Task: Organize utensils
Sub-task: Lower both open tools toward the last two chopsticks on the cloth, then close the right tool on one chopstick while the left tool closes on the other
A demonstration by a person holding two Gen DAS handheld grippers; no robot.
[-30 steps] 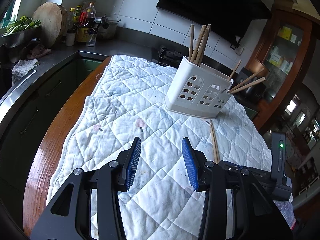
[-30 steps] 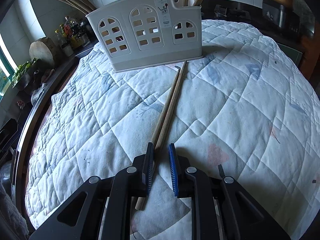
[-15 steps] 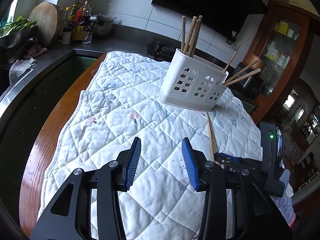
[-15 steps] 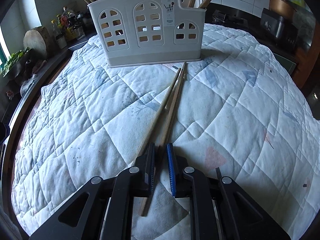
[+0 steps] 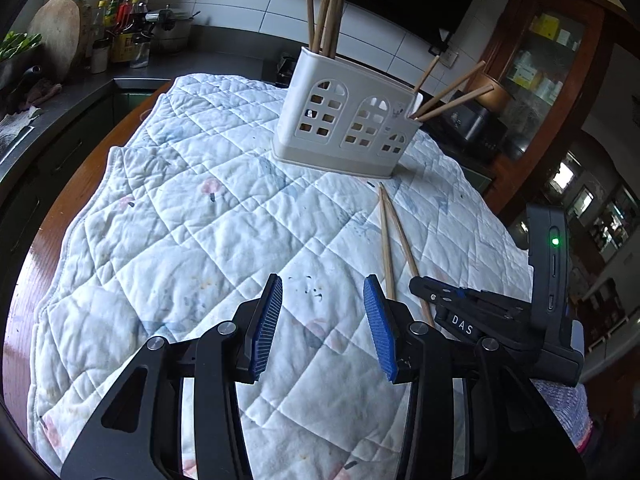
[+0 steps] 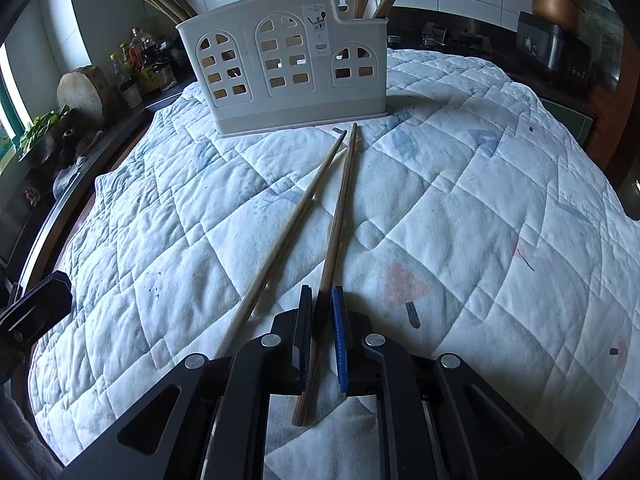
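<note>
- Left wrist view: we see the left gripper [image 5: 323,322] with jaws apart, nothing between them, over the quilted cloth [image 5: 192,216] that covers the wooden worktop [image 5: 76,184].
- Ahead stands the white utensil holder [image 5: 344,128] on the cloth, upright. Its tall left compartment holds four chopsticks [image 5: 326,16] standing nearly straight; the low right compartment holds three more chopsticks [image 5: 452,94] leaning out to the right.
- Two loose chopsticks [image 5: 386,236] lie on the cloth between holder and grippers, tips together near the holder base, spreading toward us.
- The right gripper [image 5: 440,300] sits at lower right on the far chopstick's near end; a device with a green light is on its body.
- Back left counter: bottles [image 5: 124,36], a pot, a round wooden board [image 5: 56,40], greens. Wooden cabinet [image 5: 552,60] at right.
- Right wrist view: the right gripper [image 6: 322,312] has its jaws nearly together, clamped on the right-hand chopstick [image 6: 338,216] near its thick end. They have just been closing on it.
- The left-hand chopstick [image 6: 288,228] lies free just beside, outside the jaws, its near end passing under the gripper body.
- Both tips point at the holder base [image 6: 300,120], close but we cannot tell if touching.
- Nothing blocks the way between stick and holder.
- Left gripper edge shows at far left [image 6: 32,312].
</note>
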